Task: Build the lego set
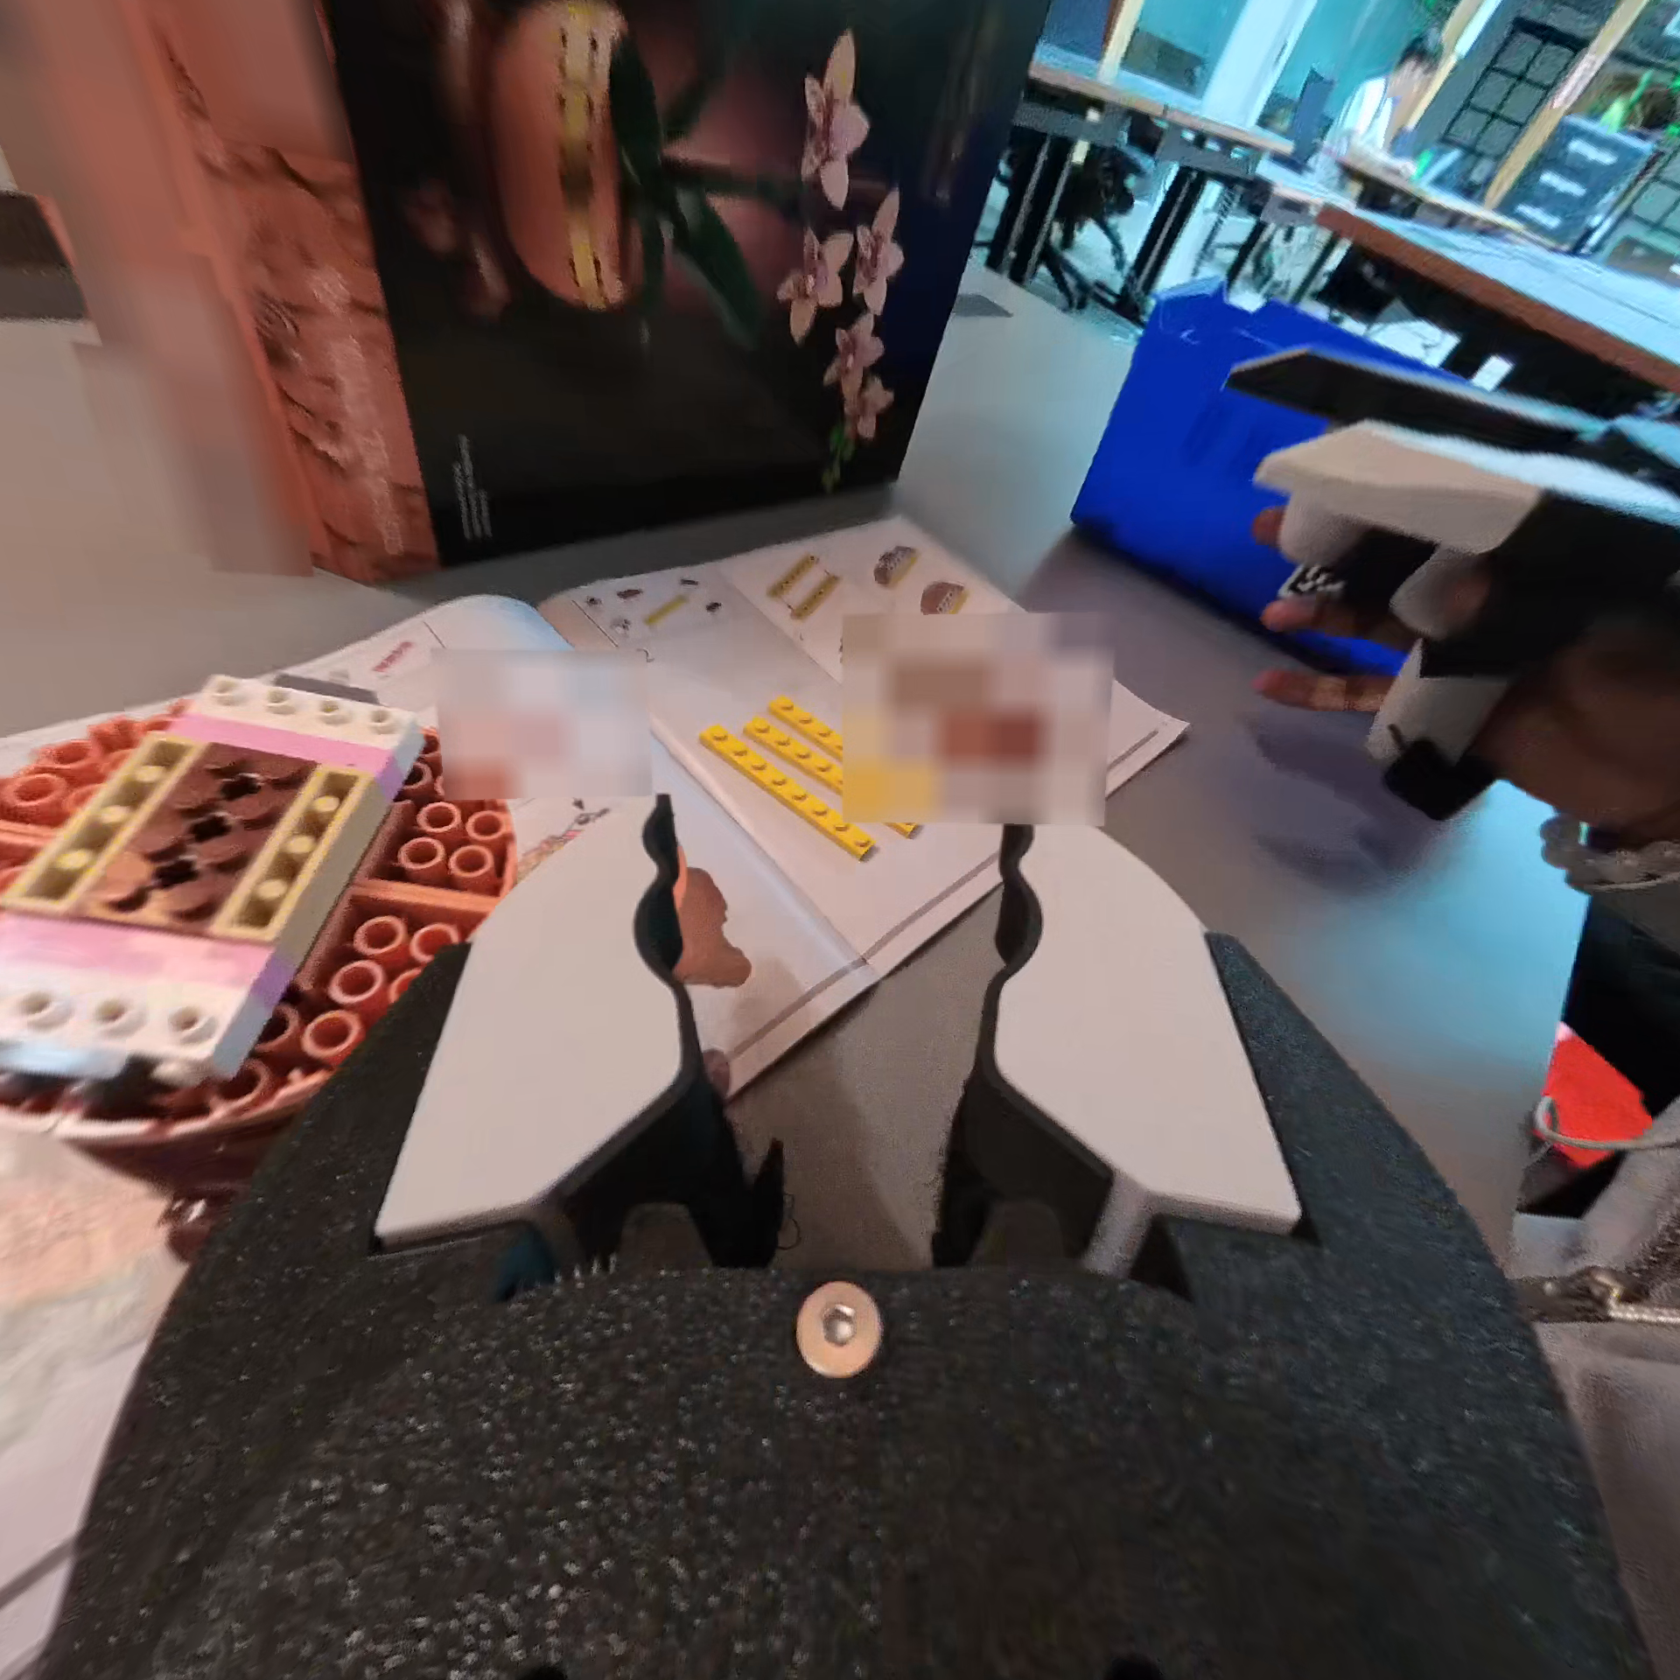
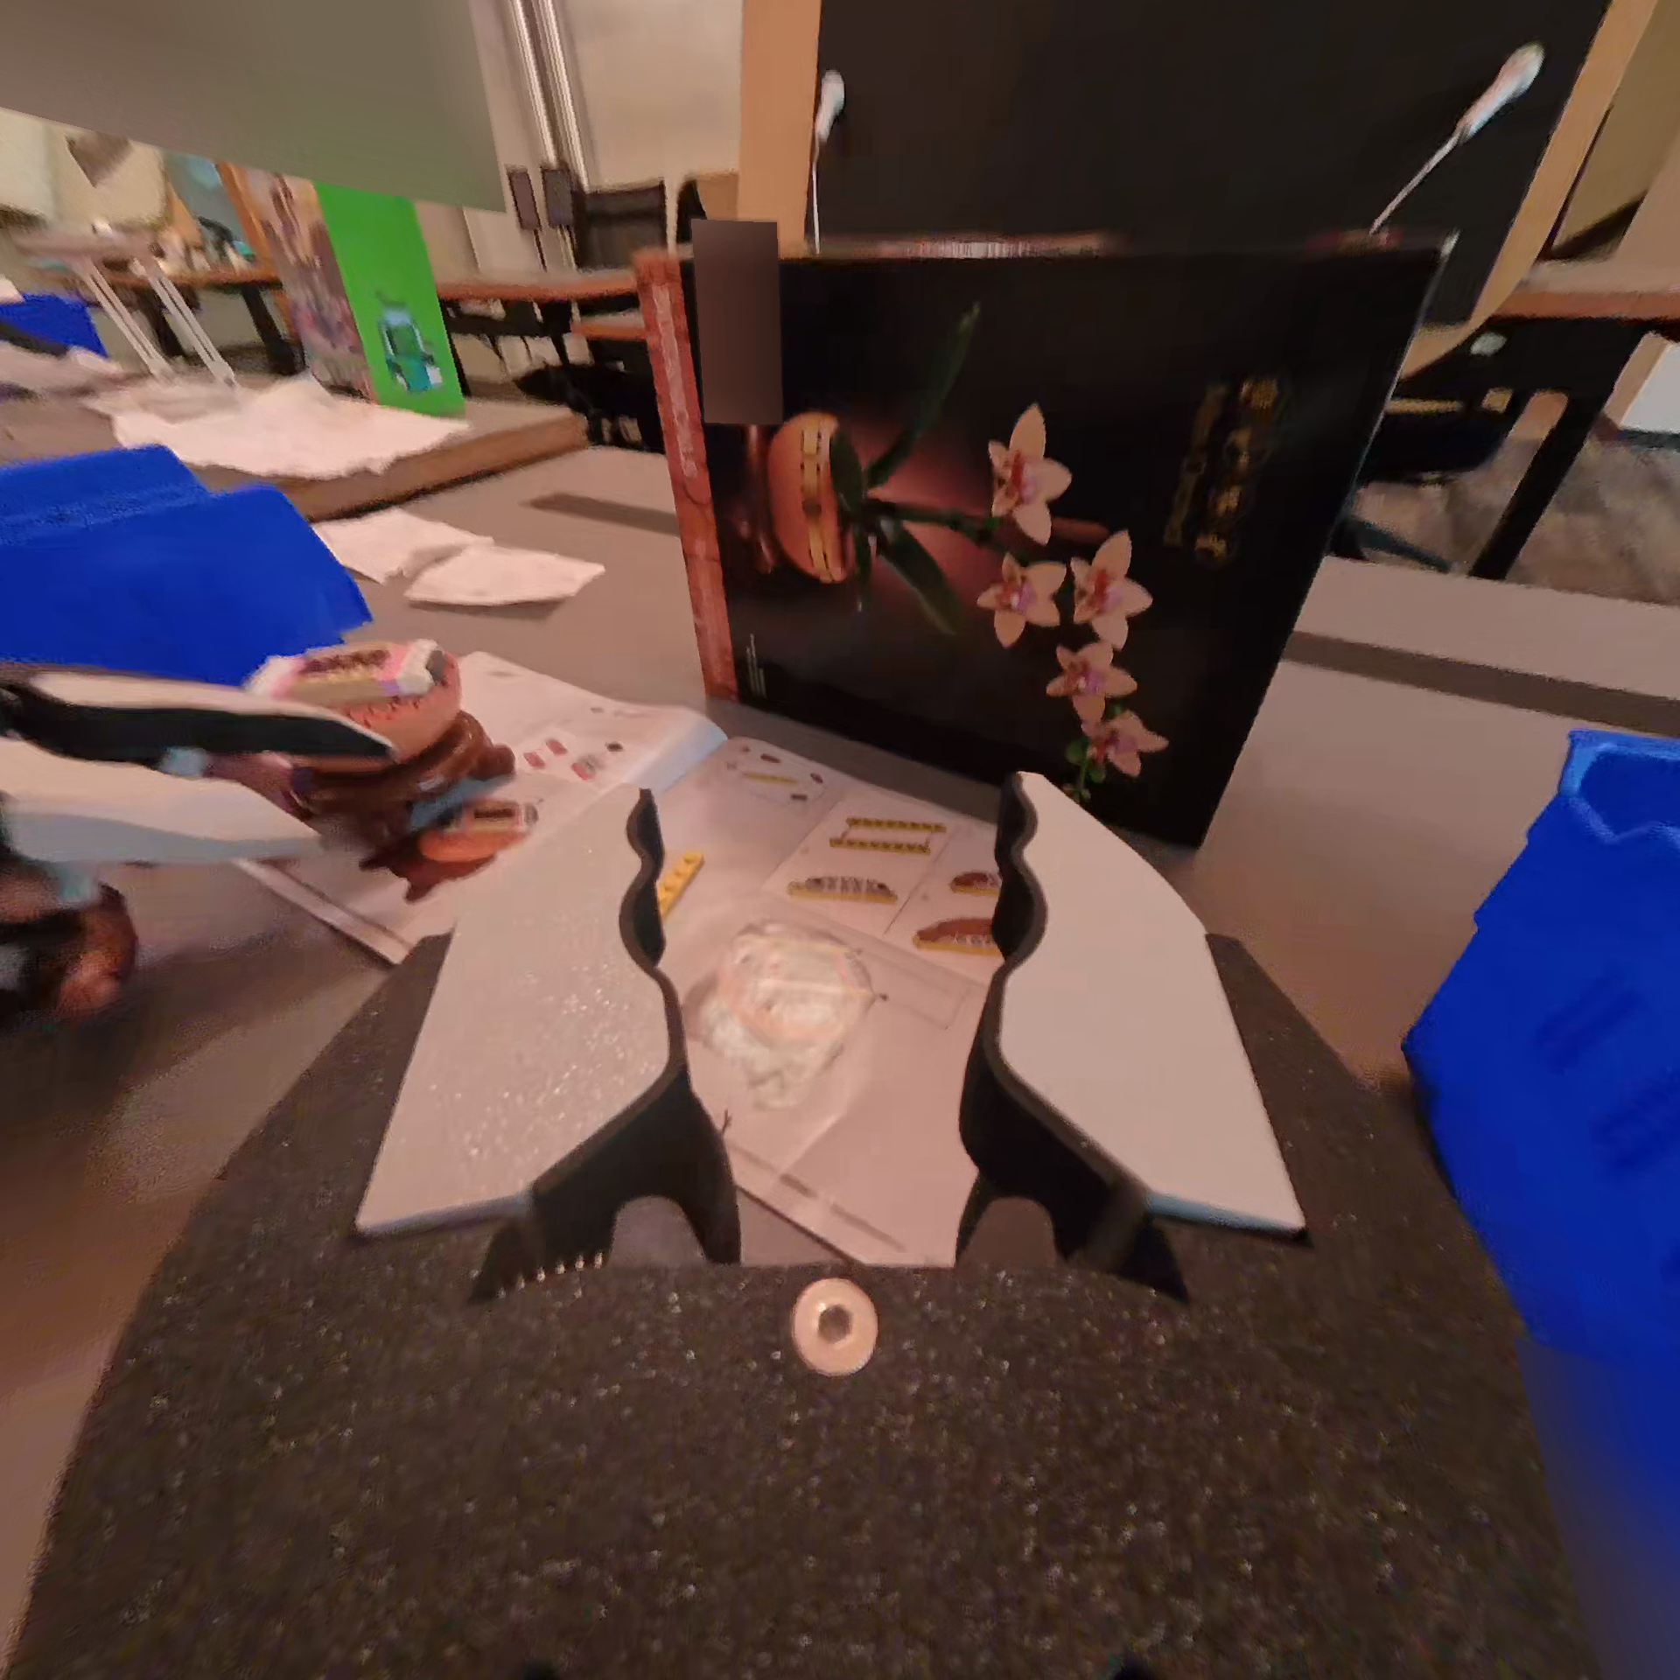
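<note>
You are holding your left gripper (image 1: 832,818) with its jaws standing apart and nothing between them, over the open instruction booklet (image 1: 818,727) lying on the grey table (image 1: 1273,955). The half-built brick model (image 1: 209,873), a round reddish-brown base with a block of white, pink, tan and brown bricks on top, is sitting just beside the left finger (image 1: 545,1000), on the booklet's left edge.

Your right gripper (image 2: 827,818) is also hanging with its jaws apart and empty, over the same booklet. Between its fingers a clear plastic bag (image 2: 791,1009) of pale pieces is lying on the page, and a yellow plate (image 2: 677,877) is peeking out next to the left finger.

The set's dark box (image 2: 1045,545), printed with pale flowers, is standing upright behind the booklet. A blue bin (image 2: 1564,1045) is sitting on the table to the right, and another blue bin (image 2: 155,564) is sitting behind the model.
</note>
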Tool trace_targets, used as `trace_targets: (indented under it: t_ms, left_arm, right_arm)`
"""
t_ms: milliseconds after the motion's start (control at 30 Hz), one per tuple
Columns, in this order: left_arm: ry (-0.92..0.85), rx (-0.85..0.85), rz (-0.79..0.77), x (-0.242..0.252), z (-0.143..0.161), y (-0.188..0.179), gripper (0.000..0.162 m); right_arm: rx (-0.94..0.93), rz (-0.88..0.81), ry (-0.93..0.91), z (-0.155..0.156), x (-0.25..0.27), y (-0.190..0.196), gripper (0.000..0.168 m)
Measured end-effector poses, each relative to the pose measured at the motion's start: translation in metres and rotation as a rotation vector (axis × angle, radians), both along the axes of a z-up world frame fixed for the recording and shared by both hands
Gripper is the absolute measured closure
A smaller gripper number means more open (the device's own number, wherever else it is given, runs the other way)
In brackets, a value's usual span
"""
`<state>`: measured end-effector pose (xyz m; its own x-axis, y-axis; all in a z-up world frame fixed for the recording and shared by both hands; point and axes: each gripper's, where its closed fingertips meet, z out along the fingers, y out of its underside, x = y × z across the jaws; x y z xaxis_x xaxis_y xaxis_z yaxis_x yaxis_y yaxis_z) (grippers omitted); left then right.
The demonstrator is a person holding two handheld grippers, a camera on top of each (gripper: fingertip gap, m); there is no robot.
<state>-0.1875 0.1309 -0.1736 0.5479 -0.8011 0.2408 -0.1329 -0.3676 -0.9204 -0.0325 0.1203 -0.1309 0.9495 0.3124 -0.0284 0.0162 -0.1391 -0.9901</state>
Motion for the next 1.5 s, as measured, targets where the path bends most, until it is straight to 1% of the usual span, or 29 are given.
trace_targets:
  t_ms: [133,200,267,333,400,467,600,700,800,900,933,1067,1133,1367,1500]
  left_arm:
    - [0.037,0.167,-0.01,-0.004,0.018,-0.013,0.086]
    - [0.106,0.231,-0.008,-0.005,0.018,-0.016,0.085]
    - [0.194,0.264,-0.028,-0.005,0.011,-0.02,0.082]
    - [0.264,0.271,-0.053,-0.004,0.001,-0.022,0.082]
    - [0.286,0.263,-0.05,-0.003,-0.006,-0.021,0.086]
    - [0.273,0.255,-0.039,-0.001,-0.01,-0.019,0.094]
    - [0.236,0.216,-0.027,0.0,-0.016,-0.017,0.116]
    - [0.235,0.182,-0.016,-0.001,-0.018,-0.014,0.127]
    - [0.246,0.156,-0.009,-0.002,-0.022,-0.012,0.137]
    - [0.269,0.146,0.012,-0.003,-0.024,-0.009,0.153]
    - [0.275,0.147,0.012,-0.003,-0.025,-0.009,0.156]
    - [0.296,0.168,0.011,-0.002,-0.026,-0.009,0.159]
    - [0.305,0.184,0.004,-0.001,-0.026,-0.011,0.159]
    - [0.342,0.178,-0.017,0.002,-0.031,-0.012,0.155]
    - [0.345,0.151,-0.039,0.003,-0.034,-0.013,0.153]
  right_arm:
    - [-0.084,-0.005,-0.124,-0.028,0.002,0.002,0.083]
    - [-0.137,-0.003,-0.112,-0.039,0.002,0.003,0.073]
    - [-0.181,0.012,-0.092,-0.047,0.001,0.002,0.072]
    - [-0.197,-0.007,-0.119,-0.054,0.005,0.004,0.078]
    - [-0.191,-0.018,-0.173,-0.058,0.009,0.004,0.09]
    - [-0.182,-0.025,-0.186,-0.059,0.01,0.004,0.1]
    - [-0.144,-0.037,-0.134,-0.052,0.013,0.005,0.121]
    - [-0.147,-0.052,-0.078,-0.05,0.018,0.005,0.135]
    - [-0.176,-0.034,-0.07,-0.053,0.017,0.007,0.142]
    - [-0.203,-0.026,-0.085,-0.058,0.015,0.008,0.147]
    - [-0.205,-0.03,-0.083,-0.058,0.016,0.008,0.15]
    - [-0.191,-0.058,-0.06,-0.055,0.02,0.008,0.161]
    - [-0.194,-0.064,-0.069,-0.056,0.021,0.008,0.163]
    - [-0.22,-0.014,-0.177,-0.063,0.008,0.008,0.164]
    - [-0.248,-0.009,-0.176,-0.067,0.008,0.009,0.164]
